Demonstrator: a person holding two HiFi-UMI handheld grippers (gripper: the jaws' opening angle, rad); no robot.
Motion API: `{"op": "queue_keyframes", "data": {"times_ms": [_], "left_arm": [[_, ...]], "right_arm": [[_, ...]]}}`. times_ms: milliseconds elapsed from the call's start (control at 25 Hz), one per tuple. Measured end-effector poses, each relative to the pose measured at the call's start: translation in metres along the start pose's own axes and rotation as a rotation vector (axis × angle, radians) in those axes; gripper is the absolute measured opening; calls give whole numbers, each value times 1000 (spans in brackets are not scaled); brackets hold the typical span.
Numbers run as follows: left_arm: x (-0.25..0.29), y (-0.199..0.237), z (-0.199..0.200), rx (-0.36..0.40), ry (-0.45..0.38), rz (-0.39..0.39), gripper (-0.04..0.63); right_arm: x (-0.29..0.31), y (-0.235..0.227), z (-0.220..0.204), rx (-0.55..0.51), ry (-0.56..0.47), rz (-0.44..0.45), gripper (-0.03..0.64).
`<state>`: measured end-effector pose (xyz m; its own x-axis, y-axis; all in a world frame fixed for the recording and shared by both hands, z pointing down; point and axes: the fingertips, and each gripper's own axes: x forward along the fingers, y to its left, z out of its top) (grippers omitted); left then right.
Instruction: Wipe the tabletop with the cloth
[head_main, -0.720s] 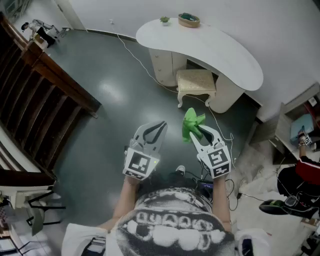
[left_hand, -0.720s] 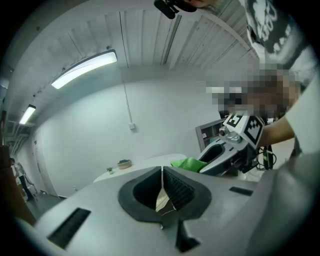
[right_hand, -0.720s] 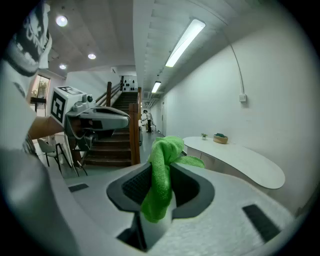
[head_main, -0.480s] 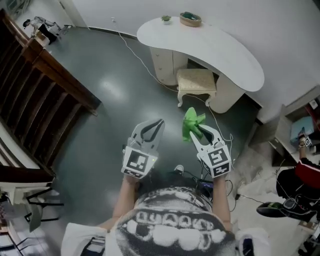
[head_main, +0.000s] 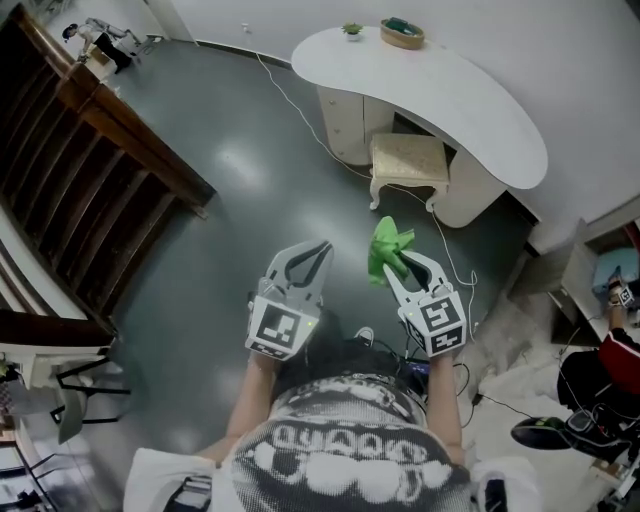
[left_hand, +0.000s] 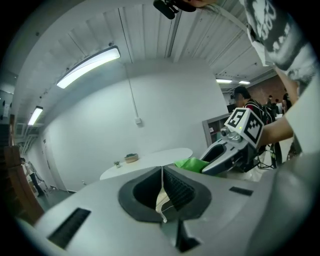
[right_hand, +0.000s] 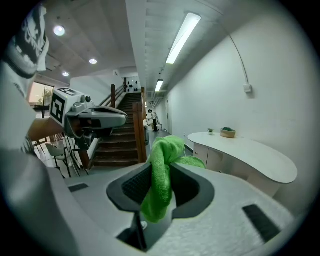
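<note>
Cloth in hand, worktop ahead: I stand on the grey floor (head_main: 240, 200), well apart from the white curved worktop (head_main: 450, 95), with both grippers raised in front of me. My right gripper (right_hand: 159, 186) is clamped on the green cloth (right_hand: 162, 167), which bunches above the jaws and hangs down between them. My left gripper (left_hand: 162, 176) has its jaws pressed together with nothing in them. Only the head view shows the cushioned stool (head_main: 408, 160) tucked under the worktop. Only the right gripper view shows the steps of the wooden staircase (right_hand: 117, 142) rising. At the worktop's far end sits a shallow bowl (head_main: 403, 34) holding something green, with a small potted plant (head_main: 352, 30) near it.
</note>
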<state>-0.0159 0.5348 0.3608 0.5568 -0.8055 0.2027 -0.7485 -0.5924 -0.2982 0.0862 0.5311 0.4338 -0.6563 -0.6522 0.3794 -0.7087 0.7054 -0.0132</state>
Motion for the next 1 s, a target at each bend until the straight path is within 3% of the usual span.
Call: {"op": "queue_keyframes", "data": {"times_ms": [400, 1000], "left_arm": [[28, 58, -34, -18, 42, 4, 11], [117, 267, -67, 19, 18, -60, 11]], "right_arm": [[72, -16, 10, 14, 27, 28, 115], [272, -58, 105, 10, 44, -20, 115]]}}
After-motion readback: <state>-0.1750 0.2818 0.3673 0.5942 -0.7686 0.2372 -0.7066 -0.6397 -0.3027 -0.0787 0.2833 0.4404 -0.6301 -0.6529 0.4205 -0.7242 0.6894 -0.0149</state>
